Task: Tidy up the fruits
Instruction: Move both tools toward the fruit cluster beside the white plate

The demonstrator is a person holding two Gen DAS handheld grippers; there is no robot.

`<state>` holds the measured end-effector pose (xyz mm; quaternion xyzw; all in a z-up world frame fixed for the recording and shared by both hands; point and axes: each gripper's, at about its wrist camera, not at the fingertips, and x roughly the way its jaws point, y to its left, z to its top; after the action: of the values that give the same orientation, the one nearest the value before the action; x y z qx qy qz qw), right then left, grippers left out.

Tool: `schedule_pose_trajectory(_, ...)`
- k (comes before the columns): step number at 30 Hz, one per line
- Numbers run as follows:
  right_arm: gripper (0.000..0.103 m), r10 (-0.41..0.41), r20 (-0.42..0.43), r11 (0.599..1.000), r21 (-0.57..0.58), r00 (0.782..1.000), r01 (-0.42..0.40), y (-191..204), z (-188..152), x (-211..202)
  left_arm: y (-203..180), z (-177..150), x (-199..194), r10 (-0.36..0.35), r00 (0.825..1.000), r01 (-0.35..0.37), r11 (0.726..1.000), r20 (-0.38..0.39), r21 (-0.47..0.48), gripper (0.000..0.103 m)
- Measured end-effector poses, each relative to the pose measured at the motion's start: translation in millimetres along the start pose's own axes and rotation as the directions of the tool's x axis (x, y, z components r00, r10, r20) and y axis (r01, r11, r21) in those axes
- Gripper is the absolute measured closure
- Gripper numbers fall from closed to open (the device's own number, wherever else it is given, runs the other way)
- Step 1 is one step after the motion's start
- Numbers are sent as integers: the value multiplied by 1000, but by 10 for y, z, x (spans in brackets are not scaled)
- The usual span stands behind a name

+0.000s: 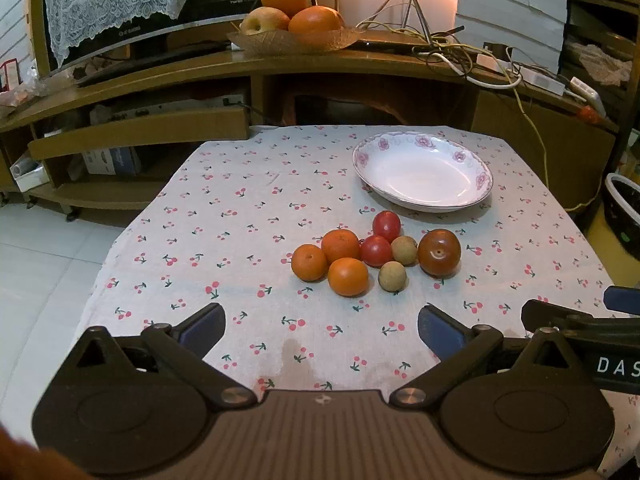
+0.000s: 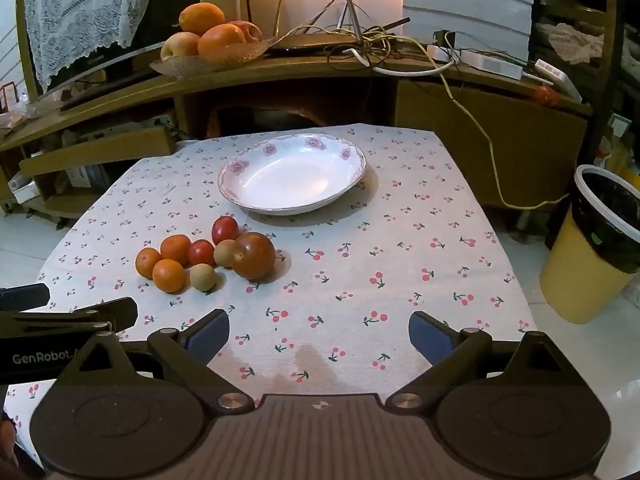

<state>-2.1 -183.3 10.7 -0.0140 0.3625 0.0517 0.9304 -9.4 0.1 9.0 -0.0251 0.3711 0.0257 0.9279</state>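
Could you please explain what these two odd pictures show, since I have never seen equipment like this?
No robot arm is involved: a person holds a two-finger gripper in each hand, and a wide-angle camera on each one looks forward along its fingers. One picture comes from the left gripper, the other from the right gripper. Both stand open and hold nothing; each also shows at the edge of the other's view. Ahead is a table under a cherry-print cloth. On it lies an empty flowered white plate and, nearer, a cluster of fruit: three small oranges, two little red fruits, two small tan ones and one larger dark reddish fruit. Nothing is on the plate yet.
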Motion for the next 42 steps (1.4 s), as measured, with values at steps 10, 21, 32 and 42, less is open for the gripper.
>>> schedule_pose_trajectory(10, 8, 10, 3, 1000, 1, 1000, -10, -8, 10, -50, -19, 14, -96, 18, 1000, -18, 1000, 12, 12, 0)
schedule_pose_trajectory(21, 10, 48, -6, 999, -5, 999, -48, 49, 137, -66, 54, 134, -92, 17, 999, -18, 999, 34, 37, 0)
schedule_pose_trajectory(32, 16, 87, -89, 994, -57, 992, -92, 131, 334, 302, 101, 284, 340, -47, 998, 50, 992, -28, 119, 2)
schedule_pose_trajectory(42, 28, 161, -141, 975, -133, 977, -180, 98, 562, 626, 50, 392, 485, -209, 973, 226, 948, -101, 224, 7)
